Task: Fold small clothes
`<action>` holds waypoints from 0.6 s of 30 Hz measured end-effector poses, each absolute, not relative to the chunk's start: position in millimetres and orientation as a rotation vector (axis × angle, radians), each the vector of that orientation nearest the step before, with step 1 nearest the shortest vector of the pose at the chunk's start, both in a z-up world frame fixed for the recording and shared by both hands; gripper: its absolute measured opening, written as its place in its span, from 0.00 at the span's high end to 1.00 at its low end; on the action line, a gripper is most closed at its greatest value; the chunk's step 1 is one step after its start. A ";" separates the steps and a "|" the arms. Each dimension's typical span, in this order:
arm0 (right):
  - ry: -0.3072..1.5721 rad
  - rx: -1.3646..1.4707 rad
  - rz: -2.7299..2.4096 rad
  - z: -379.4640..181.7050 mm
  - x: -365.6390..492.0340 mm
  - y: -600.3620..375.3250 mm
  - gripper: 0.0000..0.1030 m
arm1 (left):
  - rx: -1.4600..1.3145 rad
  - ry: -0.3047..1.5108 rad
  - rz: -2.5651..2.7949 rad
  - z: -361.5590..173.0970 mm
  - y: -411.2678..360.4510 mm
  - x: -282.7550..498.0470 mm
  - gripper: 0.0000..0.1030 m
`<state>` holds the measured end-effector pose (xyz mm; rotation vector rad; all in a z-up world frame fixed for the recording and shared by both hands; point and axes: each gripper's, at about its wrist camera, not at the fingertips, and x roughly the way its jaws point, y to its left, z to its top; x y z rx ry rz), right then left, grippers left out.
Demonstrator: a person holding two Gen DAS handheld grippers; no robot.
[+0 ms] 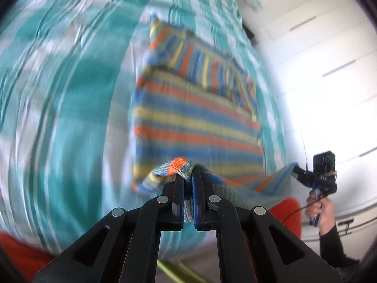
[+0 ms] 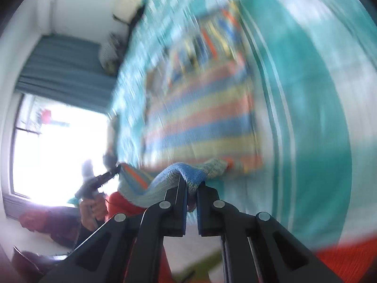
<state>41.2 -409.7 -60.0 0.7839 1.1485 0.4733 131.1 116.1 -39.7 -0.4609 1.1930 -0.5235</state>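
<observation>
While the left gripper (image 1: 188,176) clamps one near corner of the striped knit garment (image 1: 198,122), which lies on the teal bedspread (image 1: 70,118), keep both corners level. The left view alone shows white cabinet doors (image 1: 318,70). The right gripper (image 2: 191,185) clamps the other corner; its view alone shows a window (image 2: 59,153).

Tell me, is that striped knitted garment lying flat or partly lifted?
Partly lifted: the striped knitted garment has its near edge raised off the teal striped bedspread, pinched at both corners.
</observation>
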 end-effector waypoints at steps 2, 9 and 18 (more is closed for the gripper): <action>1.080 0.780 0.447 -51.7 79.0 -418.9 0.94 | -0.430 1.164 -0.493 -28.4 107.2 170.4 0.97; 0.906 0.809 0.314 -58.2 241.0 -441.3 0.94 | -0.409 1.057 -0.401 -27.5 72.0 339.5 0.90; 0.816 0.514 0.172 -50.0 276.5 -420.4 0.45 | -0.352 0.964 -0.292 -44.1 68.5 324.0 0.39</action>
